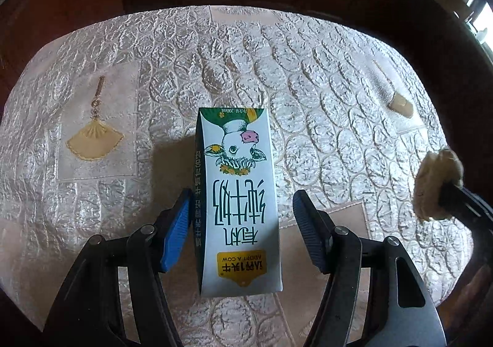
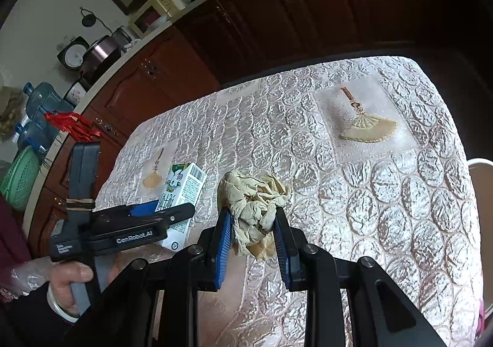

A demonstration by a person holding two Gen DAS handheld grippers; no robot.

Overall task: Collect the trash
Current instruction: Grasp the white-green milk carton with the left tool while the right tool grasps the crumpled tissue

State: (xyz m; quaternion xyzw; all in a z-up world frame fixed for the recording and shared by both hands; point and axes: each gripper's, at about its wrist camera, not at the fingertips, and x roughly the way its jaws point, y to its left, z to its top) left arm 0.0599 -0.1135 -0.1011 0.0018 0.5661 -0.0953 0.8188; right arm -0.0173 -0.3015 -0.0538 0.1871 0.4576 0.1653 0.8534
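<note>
A white milk carton [image 1: 240, 193] with a cow drawing lies flat on the table, seen also in the right wrist view as the carton [image 2: 185, 186]. My left gripper [image 1: 242, 194] straddles it, open. The left pad sits close by the carton's edge and the right pad stands clear of it. From the right wrist view, the left gripper [image 2: 166, 213] hangs over the carton, held by a person's hand [image 2: 67, 279]. My right gripper [image 2: 252, 213] is shut on a crumpled beige paper wad [image 2: 249, 193], held just above the cloth. That wad [image 1: 437, 183] shows at the right edge of the left wrist view.
A shiny embossed tablecloth [image 1: 308, 85] with embroidered fans [image 1: 94, 139] covers the table. Dark wooden cabinets [image 2: 277, 23] run behind it, with bottles and a microwave on the counter. Water jugs [image 2: 40, 100] and a green basket [image 2: 18, 180] stand at left. A white chair edge [image 2: 480, 180] is at right.
</note>
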